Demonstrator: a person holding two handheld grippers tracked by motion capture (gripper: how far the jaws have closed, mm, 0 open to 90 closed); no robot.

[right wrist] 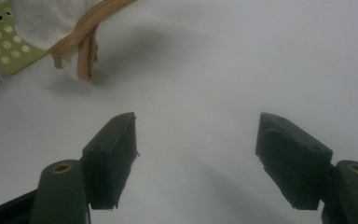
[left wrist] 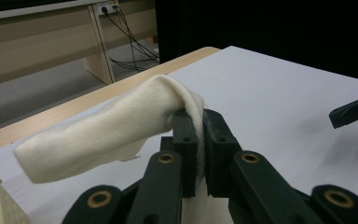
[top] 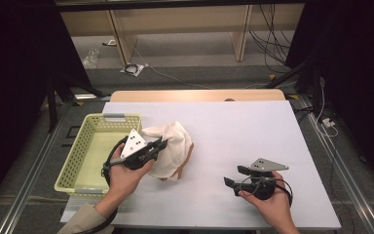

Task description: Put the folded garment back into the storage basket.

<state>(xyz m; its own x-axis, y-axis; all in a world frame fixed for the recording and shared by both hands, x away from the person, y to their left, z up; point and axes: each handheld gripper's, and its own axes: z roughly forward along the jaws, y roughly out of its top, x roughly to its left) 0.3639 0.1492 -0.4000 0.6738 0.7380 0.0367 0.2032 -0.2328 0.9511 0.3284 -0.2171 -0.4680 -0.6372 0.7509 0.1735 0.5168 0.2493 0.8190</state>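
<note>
Closest to the near edge of the table [top: 253, 126] are the person's two hands. On the left, the left gripper [top: 161, 143] has its jaws pinched tight on a fold of the cream cloth [top: 173, 148]; in the left gripper view the cloth [left wrist: 116, 126] drapes off to one side of the clamped jaws like a soft roll. The cloth hangs just right of the yellow basket [top: 80, 156], which sits at the table's left edge and looks empty. So the basket lies directly left of the held cloth, and the left hand is by far the nearer one to carry it over the rim. Its tan trim [right wrist: 81, 49] dangles low. Well to the right, the right gripper [top: 235, 176] rests near the front edge, jaws spread wide, holding nothing.
</note>
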